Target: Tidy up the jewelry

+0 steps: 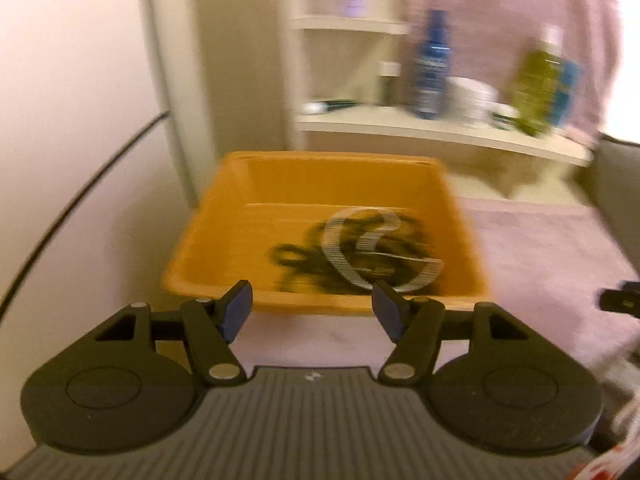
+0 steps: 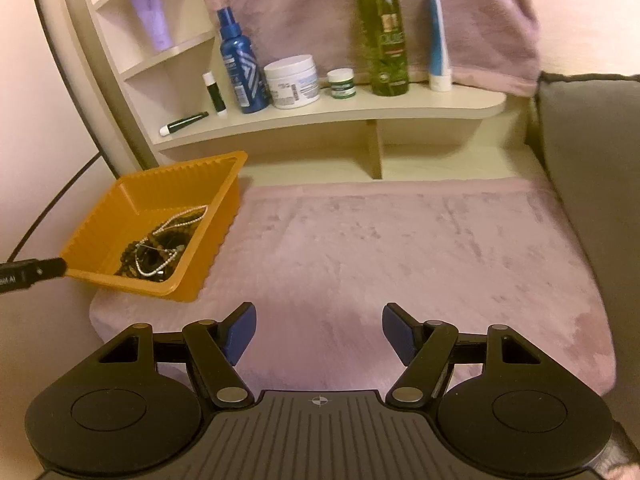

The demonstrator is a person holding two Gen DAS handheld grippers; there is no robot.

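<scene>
The left hand-held gripper [image 1: 312,312] has its blue-padded fingers spread apart and empty, just short of the near wall of an orange plastic tray [image 1: 224,240] with ribbed, scalloped sides. That view is smeared by motion blur, so the jewelry [image 1: 360,252] inside reads only as a dark tangle crossed by a pale looping strand. The right hand-held gripper [image 2: 319,330] is likewise parted and holds nothing, above a mauve plush cloth [image 2: 400,248] that covers the surface. From here the tray [image 2: 100,216] sits at the cloth's left edge, and the jewelry [image 2: 160,246] is sharper: dark bead strings heaped with a white pearl-like strand running diagonally toward the tray's far corner. A black part, cut off at the frame's left edge, touches the tray's near corner. Behind, a curved cream shelf [image 2: 400,110] carries a blue spray bottle [image 2: 240,72], a white jar [image 2: 292,82] and a green spray bottle [image 2: 384,40].
</scene>
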